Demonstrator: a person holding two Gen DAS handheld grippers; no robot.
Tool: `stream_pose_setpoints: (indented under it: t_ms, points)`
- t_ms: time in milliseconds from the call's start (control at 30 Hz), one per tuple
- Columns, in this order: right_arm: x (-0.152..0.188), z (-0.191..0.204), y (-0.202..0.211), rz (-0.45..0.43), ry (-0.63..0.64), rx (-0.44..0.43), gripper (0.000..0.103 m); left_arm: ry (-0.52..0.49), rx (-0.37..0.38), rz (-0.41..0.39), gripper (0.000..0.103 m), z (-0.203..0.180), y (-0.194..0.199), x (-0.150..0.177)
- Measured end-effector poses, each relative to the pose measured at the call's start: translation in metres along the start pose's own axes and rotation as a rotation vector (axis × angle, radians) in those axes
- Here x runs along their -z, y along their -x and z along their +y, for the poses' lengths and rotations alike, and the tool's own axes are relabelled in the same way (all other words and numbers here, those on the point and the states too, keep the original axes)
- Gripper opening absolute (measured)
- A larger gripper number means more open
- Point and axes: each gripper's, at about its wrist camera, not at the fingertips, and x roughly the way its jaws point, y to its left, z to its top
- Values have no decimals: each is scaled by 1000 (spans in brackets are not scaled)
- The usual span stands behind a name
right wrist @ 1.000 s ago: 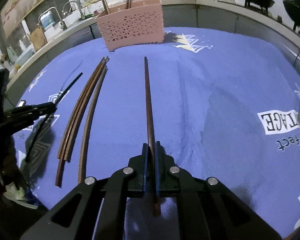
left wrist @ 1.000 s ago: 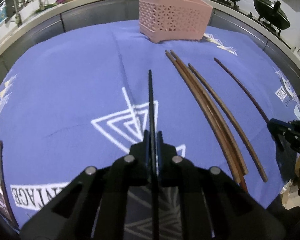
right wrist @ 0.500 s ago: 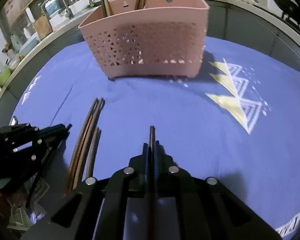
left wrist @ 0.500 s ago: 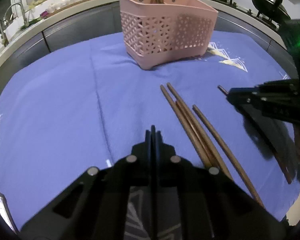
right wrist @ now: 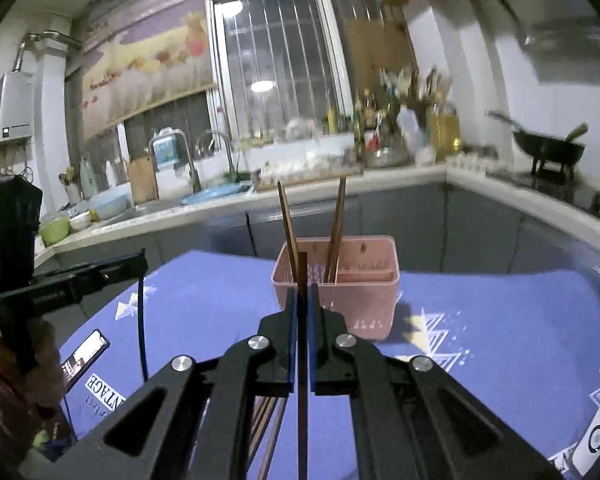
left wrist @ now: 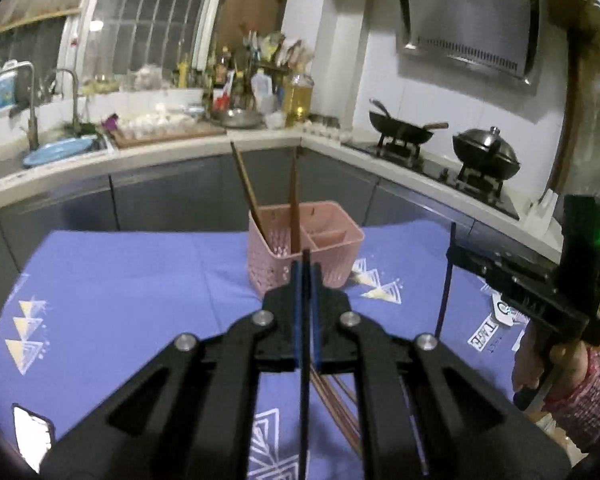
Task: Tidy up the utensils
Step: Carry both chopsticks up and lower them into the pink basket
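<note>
While both tongs are clamped, each on a single chopstick, the coming move turns on how those sticks line up with the pink basket ahead. The left tongs (left wrist: 307,276) are pressed together on a dark chopstick (left wrist: 305,392) that runs along the fingers toward the camera, its tip poking just past them. The right tongs (right wrist: 302,300) pinch a brown chopstick (right wrist: 302,400) the same way. Seen from the other side, each held stick hangs steeply, nearly upright, below its tongs, well above the blue cloth (left wrist: 132,280) that covers the surface.

The basket (right wrist: 374,300) stands straight ahead of both tongs and a little below them, near the far edge of the cloth. Two brown chopsticks (right wrist: 287,224) already lean upright in its larger compartment; the smaller compartments beside it look bare. In the right wrist view the basket looms somewhat larger, so the right hand seems slightly nearer, though I cannot say for sure.

More loose chopsticks (left wrist: 336,408) lie on the cloth beneath the tongs, long axes pointing roughly toward the basket. Each held stick needs its lower end over the open top, I judge, before letting go.
</note>
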Motion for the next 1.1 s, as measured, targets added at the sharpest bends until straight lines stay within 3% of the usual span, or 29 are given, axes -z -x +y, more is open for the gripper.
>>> stream_pose_setpoints:
  t_ms: [200, 433, 567, 733, 900, 1000, 1100]
  points:
    - [6, 7, 11, -59, 18, 26, 5, 13, -12, -17, 4, 2, 13, 5]
    - [-5, -1, -5, -18, -7, 11, 5, 20, -12, 9, 4, 8, 7, -4]
    - [-36, -6, -11, -48, -37, -27, 5, 13, 13, -20, 4, 4, -3, -40]
    - [-99, -14, -35, -136, -55, -41, 5, -8, 33, -121, 4, -6, -15, -107]
    - [-151, -21, -66, -241, -79, -15, 5, -7, -8, -237, 4, -10, -39, -161]
    - [-165, -22, -92, -289, -58, 26, 5, -18, -29, -253, 4, -10, -60, -170]
    - [-163, -26, -118, -276, -43, 44, 5, -27, -44, -235, 4, -5, -83, -167]
